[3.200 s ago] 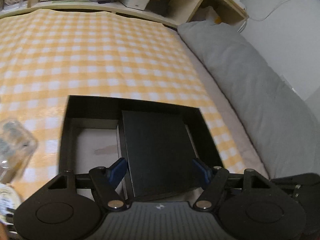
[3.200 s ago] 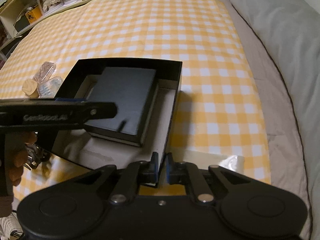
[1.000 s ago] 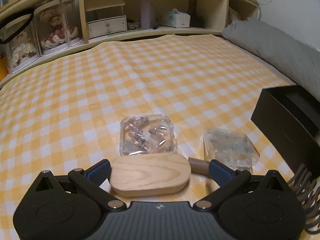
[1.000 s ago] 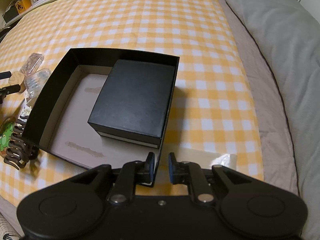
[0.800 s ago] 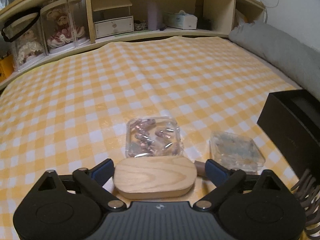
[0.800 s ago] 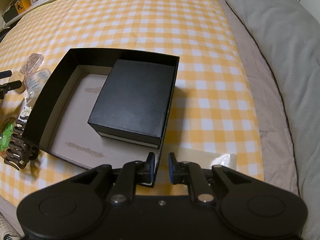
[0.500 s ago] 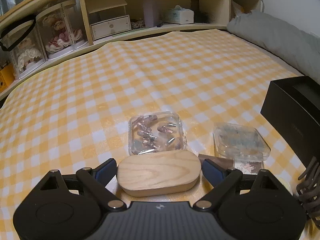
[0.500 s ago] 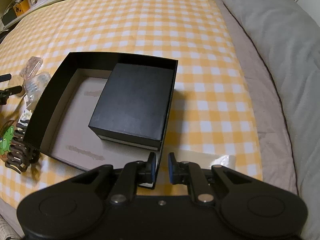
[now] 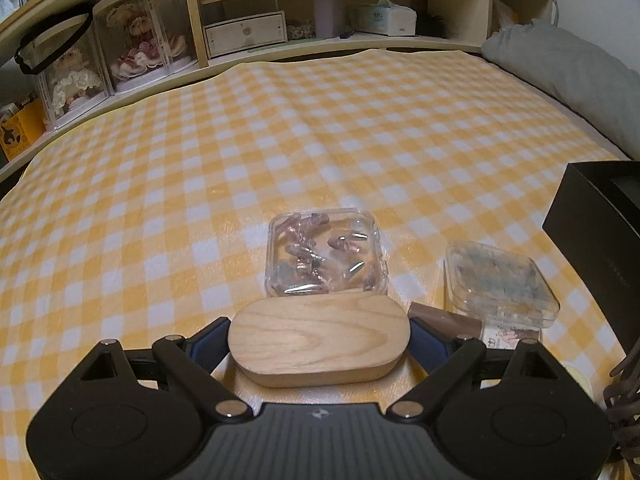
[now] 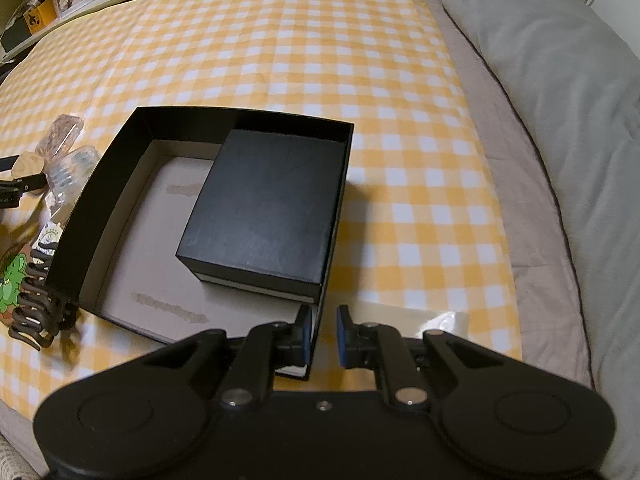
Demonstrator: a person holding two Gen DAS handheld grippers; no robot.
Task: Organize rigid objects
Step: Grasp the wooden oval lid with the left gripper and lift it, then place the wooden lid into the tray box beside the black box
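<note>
Pale oval wooden case, flat on yellow-and-white checked cloth, low centre of left wrist view. Left gripper spread wide around it, blue pads at 9 and 3 o'clock of the case, just beside its rounded ends; actual contact not clear. Long edges of the case free toward 12 and 6.

At 12 o'clock of the case, close by its far edge: clear square plastic box of pinkish small pieces. At 2 o'clock: second clear plastic box with greyish contents, resting partly on a brown stick-like item and a printed card. At 3 o'clock, near frame edge: wall of large open black cardboard box. At 4 o'clock: dark brown claw hair clip. Open cloth from 9 round to 12 o'clock, running far back to a wooden shelf.

Right wrist view: same large open black cardboard box, smaller closed black box inside against its right wall, pale floor bare on the left half. Right gripper narrow, pinching the near right wall of the big box. Grey pillow bounds the cloth at 3 o'clock.
</note>
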